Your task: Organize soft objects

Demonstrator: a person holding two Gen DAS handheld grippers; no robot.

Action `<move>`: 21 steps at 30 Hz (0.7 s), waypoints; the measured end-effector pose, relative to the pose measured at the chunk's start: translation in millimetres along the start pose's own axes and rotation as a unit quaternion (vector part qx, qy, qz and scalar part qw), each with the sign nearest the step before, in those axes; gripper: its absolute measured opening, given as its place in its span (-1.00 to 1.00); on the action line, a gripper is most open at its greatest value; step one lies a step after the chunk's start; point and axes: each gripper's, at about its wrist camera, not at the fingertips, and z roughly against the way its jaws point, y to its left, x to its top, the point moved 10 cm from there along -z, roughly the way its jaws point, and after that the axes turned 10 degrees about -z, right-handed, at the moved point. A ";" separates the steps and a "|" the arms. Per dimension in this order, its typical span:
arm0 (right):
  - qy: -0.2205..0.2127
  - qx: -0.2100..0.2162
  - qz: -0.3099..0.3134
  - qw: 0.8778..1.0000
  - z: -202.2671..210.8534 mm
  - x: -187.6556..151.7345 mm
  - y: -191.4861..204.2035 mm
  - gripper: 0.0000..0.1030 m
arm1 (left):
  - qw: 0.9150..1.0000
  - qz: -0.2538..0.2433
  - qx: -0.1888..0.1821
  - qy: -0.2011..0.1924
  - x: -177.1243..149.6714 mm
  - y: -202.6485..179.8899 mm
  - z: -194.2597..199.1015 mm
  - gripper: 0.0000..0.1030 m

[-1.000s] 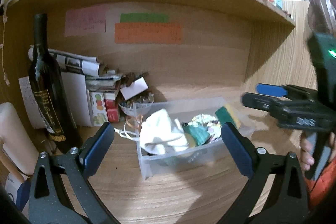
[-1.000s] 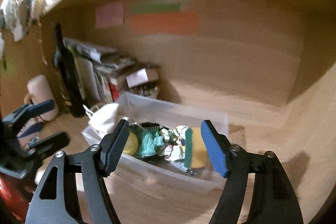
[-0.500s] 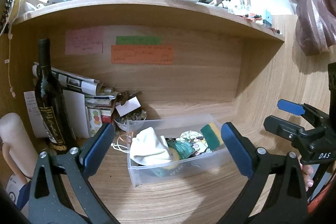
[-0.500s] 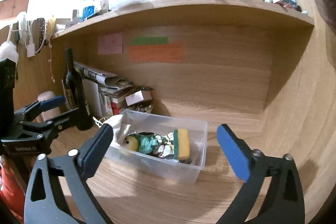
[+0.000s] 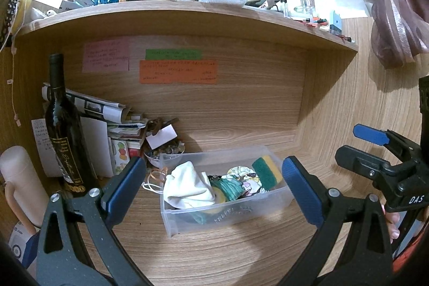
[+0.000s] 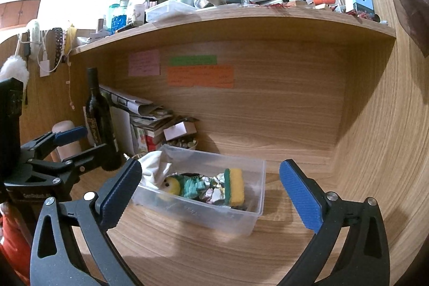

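Observation:
A clear plastic bin (image 5: 278, 201) (image 6: 249, 219) stands on the wooden desk under the shelf. It holds a white cloth (image 5: 187, 186) (image 6: 154, 168), a yellow and green sponge (image 5: 266, 172) (image 6: 236, 186), a teal knitted piece (image 5: 228, 186) (image 6: 191, 185), a yellow soft toy (image 6: 170, 184) and a patterned fabric (image 5: 248, 176). My left gripper (image 5: 211, 188) is open and empty, a little in front of the bin. My right gripper (image 6: 210, 192) is open and empty, also short of the bin. Each shows in the other's view: right (image 5: 362, 149), left (image 6: 75, 144).
A dark wine bottle (image 5: 64, 136) (image 6: 100, 119) stands left of the bin beside stacked papers and boxes (image 5: 118, 130). A small bowl of bits (image 5: 166, 154) sits behind the bin. A cream cylinder (image 5: 21, 186) stands at far left. The shelf above (image 5: 187, 10) is crowded with bottles.
Both grippers have drawn back and up from the bin, so it looks smaller and the shelf top has come into view. Both stay open and empty.

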 end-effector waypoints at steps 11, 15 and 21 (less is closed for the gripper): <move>-0.004 0.002 -0.003 1.000 4.0 -0.9 2.7 1.00 | 1.000 0.000 0.004 -0.002 0.6 -0.1 2.6 1.00; -0.004 0.002 -0.004 1.000 4.7 -1.3 3.7 1.00 | 1.000 0.000 0.004 -0.002 0.8 -0.1 3.6 1.00; -0.004 0.002 -0.008 1.000 5.6 -1.4 4.4 1.00 | 1.000 -0.002 0.005 -0.004 2.9 0.1 6.9 1.00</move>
